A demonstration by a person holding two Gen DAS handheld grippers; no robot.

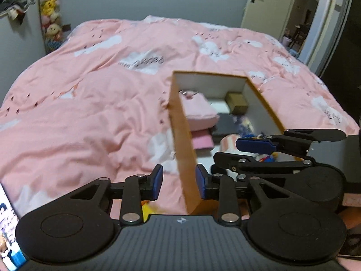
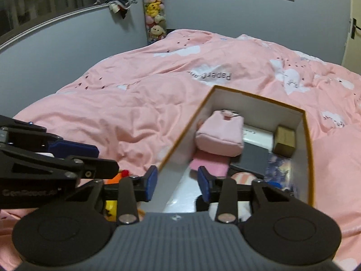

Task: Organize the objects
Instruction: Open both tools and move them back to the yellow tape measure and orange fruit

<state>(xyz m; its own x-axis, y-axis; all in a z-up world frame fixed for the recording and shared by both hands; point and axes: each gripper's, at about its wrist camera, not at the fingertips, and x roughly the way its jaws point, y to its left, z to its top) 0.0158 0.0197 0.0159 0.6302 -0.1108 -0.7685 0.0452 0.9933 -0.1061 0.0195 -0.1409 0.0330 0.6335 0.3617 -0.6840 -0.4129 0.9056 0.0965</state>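
Nearest thing in the left wrist view is the left gripper (image 1: 179, 181), blue pads a fair way apart with the box's (image 1: 183, 140) left wall standing between them. The right-hand pad looks like it's against the wall, the left one has a clear gap, so not pinching it as far as I can see.

The right gripper (image 2: 177, 183) has a similar deal: jaws part open, straddling the left wall of the box (image 2: 178, 158). Its left pad sits right at the wall's outer face; the right pad is inside the box and looks off the wall. Can't tell for sure if it's touching.

Each gripper shows up in the other's view, so they're close together at the near end of the box.

The box is orange outside, white inside, sitting on the pink duvet (image 2: 135, 113) at the near side of the bed. Inside it: a pink pouch (image 2: 220, 137) near the far left, a small brown box (image 2: 284, 141) in the far right corner, a dark flat thing (image 2: 252, 161) between them, plus blurry colourful bits nearer.

Further back there's a column of plushies (image 2: 154, 11) against the grey wall, and an open door (image 1: 255, 0) at the far right.
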